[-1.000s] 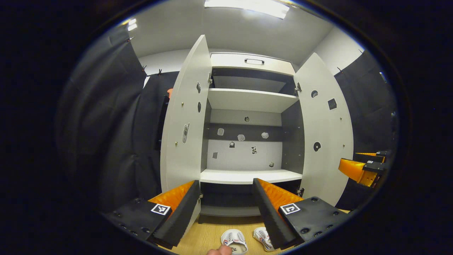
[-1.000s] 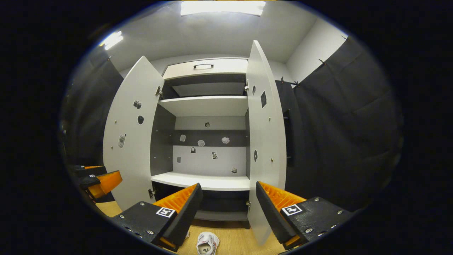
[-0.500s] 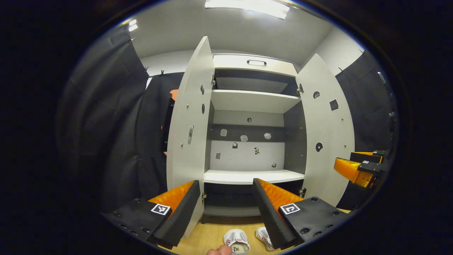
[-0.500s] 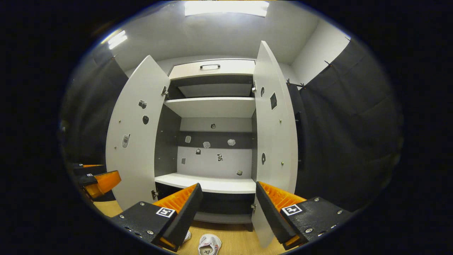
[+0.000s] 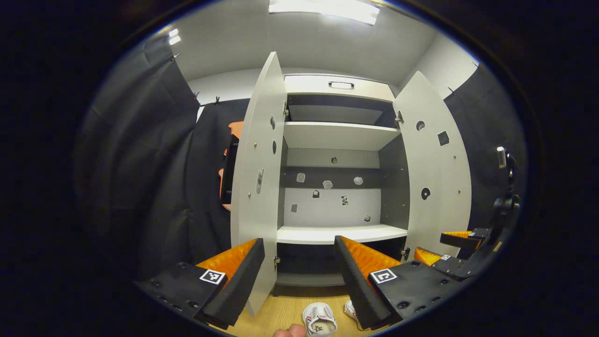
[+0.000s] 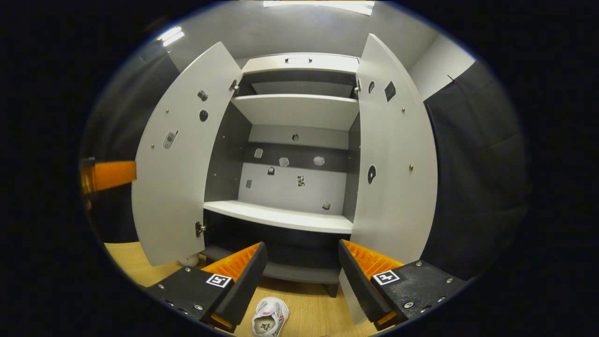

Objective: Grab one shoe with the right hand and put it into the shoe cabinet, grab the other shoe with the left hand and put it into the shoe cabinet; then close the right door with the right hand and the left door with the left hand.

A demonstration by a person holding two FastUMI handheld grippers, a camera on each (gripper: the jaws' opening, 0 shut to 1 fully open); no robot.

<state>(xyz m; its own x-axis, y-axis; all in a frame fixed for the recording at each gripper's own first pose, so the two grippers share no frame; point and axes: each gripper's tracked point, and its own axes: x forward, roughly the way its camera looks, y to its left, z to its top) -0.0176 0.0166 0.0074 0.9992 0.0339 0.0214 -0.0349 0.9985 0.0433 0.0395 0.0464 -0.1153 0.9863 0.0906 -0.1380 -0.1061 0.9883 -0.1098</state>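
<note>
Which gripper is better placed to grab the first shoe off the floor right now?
Right, probably. The right gripper is open with a white shoe on the wooden floor just below its fingers. The left gripper is open too, with both shoes under it.

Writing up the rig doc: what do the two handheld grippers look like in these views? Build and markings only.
Both match. The left gripper and right gripper each have two wedge-shaped fingers with ribbed inner faces, mounted on dark blocks studded with screws. Every block carries a square black-and-white fiducial tag. From the left gripper view, the right gripper also appears farther off, with the same small tags.
</note>
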